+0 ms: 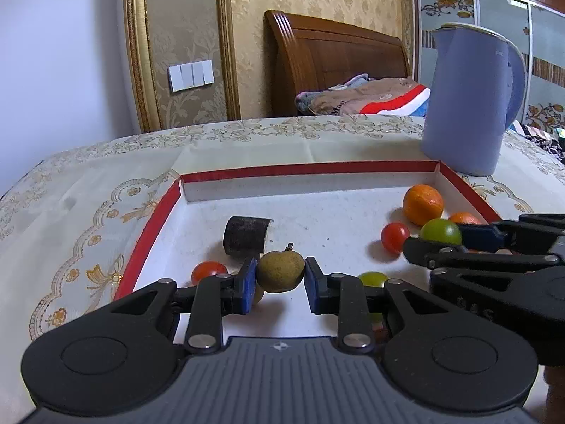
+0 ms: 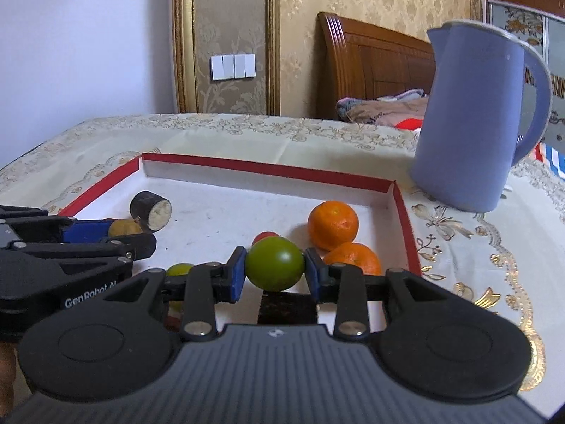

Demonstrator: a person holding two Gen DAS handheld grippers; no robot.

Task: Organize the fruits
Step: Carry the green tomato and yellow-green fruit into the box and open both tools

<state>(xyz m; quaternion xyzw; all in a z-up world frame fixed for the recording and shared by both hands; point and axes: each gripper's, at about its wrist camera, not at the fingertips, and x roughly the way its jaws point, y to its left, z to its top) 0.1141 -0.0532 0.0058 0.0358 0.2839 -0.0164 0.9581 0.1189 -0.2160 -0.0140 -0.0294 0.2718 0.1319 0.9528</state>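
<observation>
A shallow white box with a red rim [image 1: 310, 169] [image 2: 268, 168] lies on the table. My left gripper [image 1: 280, 275] is shut on a brown-yellow longan-like fruit [image 1: 280, 270], seen from the side in the right wrist view [image 2: 124, 228]. My right gripper [image 2: 275, 265] is shut on a green tomato [image 2: 275, 263], also in the left wrist view [image 1: 440, 231]. In the box lie two oranges [image 2: 333, 224] [image 2: 355, 258], red cherry tomatoes [image 1: 395, 236] [image 1: 208, 271], a small green tomato [image 1: 372, 278] [image 2: 180, 269] and a dark cut sugarcane piece [image 1: 246, 236] [image 2: 151, 208].
A blue-purple kettle [image 1: 469, 99] [image 2: 473, 116] stands on the patterned tablecloth [image 1: 88, 194] behind the box's right corner. A second dark piece [image 2: 287, 308] lies under my right gripper. A bed with a wooden headboard [image 1: 335, 60] is behind the table.
</observation>
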